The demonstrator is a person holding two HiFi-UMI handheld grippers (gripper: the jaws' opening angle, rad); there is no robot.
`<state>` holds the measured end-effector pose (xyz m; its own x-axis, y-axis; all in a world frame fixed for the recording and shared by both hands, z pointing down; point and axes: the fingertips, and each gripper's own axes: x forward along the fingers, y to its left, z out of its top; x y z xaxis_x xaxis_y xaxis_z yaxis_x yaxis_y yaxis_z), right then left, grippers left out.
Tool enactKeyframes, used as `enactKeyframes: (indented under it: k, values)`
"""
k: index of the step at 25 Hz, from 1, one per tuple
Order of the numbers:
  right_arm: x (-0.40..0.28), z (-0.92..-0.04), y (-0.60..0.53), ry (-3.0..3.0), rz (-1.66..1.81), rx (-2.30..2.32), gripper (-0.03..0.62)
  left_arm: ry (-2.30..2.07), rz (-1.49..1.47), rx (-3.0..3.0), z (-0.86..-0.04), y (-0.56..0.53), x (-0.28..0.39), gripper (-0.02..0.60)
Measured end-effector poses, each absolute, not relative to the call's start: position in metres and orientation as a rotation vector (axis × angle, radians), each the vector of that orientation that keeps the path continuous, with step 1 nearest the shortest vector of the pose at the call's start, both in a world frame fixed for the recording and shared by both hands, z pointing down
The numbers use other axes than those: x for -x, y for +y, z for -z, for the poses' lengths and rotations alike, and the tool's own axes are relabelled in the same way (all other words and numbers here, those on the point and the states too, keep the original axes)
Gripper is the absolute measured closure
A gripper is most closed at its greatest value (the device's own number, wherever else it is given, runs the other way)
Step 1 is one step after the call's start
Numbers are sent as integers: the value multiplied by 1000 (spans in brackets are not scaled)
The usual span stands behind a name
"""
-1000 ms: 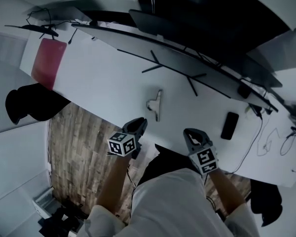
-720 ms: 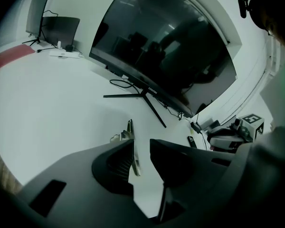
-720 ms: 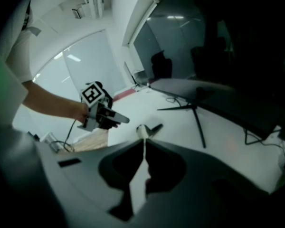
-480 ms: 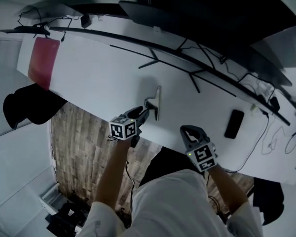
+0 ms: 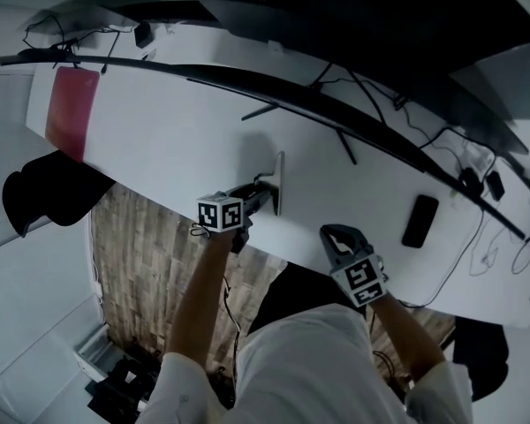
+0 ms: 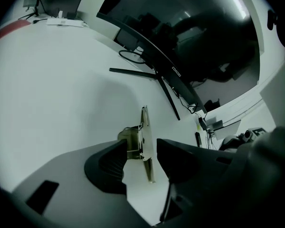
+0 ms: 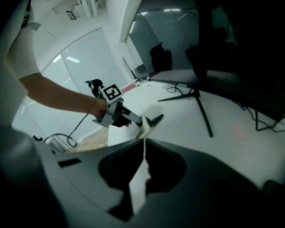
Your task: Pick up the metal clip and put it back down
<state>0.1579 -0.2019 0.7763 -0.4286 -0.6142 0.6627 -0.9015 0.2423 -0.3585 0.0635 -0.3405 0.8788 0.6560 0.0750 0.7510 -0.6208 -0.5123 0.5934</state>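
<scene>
A red mat (image 5: 71, 113) lies on the white desk (image 5: 177, 140), well to the left of the metal clip (image 5: 278, 182). The left gripper (image 5: 258, 194) meets the clip from its left. Its jaws have just been opening and stand wide apart, with the clip resting on the desk between them, unclamped. Right of the clip, near the desk's front edge, the right gripper (image 5: 334, 237) has its jaws closed together on nothing. A black phone (image 5: 420, 221) lies farther right of the clip.
</scene>
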Motion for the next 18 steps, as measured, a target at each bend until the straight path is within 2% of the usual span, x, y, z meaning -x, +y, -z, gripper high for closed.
enactKeyframes:
  k: [4,7,12,18]
  values:
    - [-161,-781,-199,-2126,-1034,-1393,560,-407,-898,-1905,-883,-341,-70,411]
    - [-162,-785,-196,-2122,-1043,-1392,560,-403,-873,-1888,-885,-340,-73,484]
    - [-164,-788,-196,-2119,-1045,-1397,560,-374,-762,-1854,-877,-340,-83,543]
    - [-168,-785,-196,-2115,-1041,-1419,560,-353,-733,-1849,-874,-335,-88,549]
